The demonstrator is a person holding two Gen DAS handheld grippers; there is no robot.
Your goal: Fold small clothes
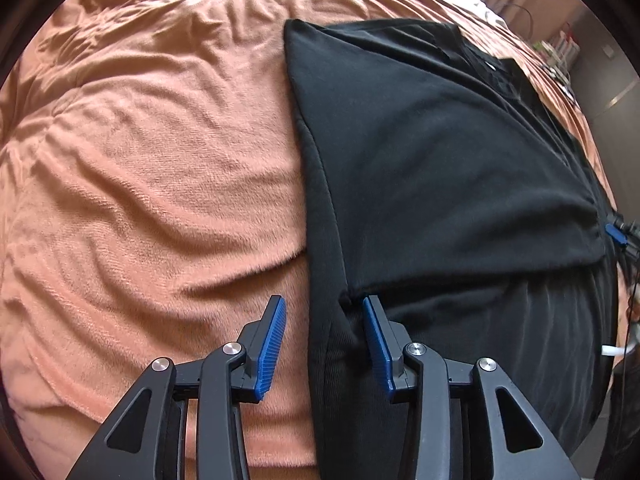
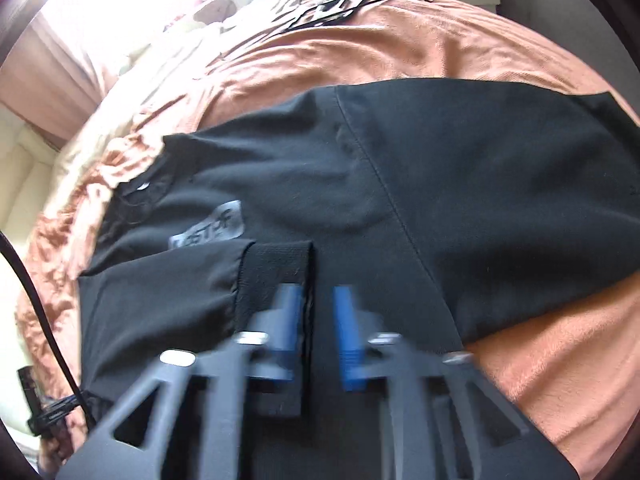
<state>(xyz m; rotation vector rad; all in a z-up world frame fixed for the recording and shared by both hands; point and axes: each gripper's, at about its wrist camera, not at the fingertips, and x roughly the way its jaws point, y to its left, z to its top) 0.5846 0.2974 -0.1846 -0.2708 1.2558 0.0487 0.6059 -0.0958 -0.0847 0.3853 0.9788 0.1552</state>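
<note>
Black garment [image 1: 440, 140] lies partly folded on the orange blanket [image 1: 160, 160], sleeve cuff [image 2: 276, 276] turned in, grey label showing. Left tongs [image 1: 324, 344] spread open; right tongs [image 2: 316, 332] parted, blurred.

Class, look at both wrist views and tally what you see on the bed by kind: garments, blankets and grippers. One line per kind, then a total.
Black cotton garment, partly folded: 1
Orange fleece blanket under it: 1
Black two-finger grippers with blue pads: 2, the left gripper and the right gripper, both with jaws open
Total: 4
</note>
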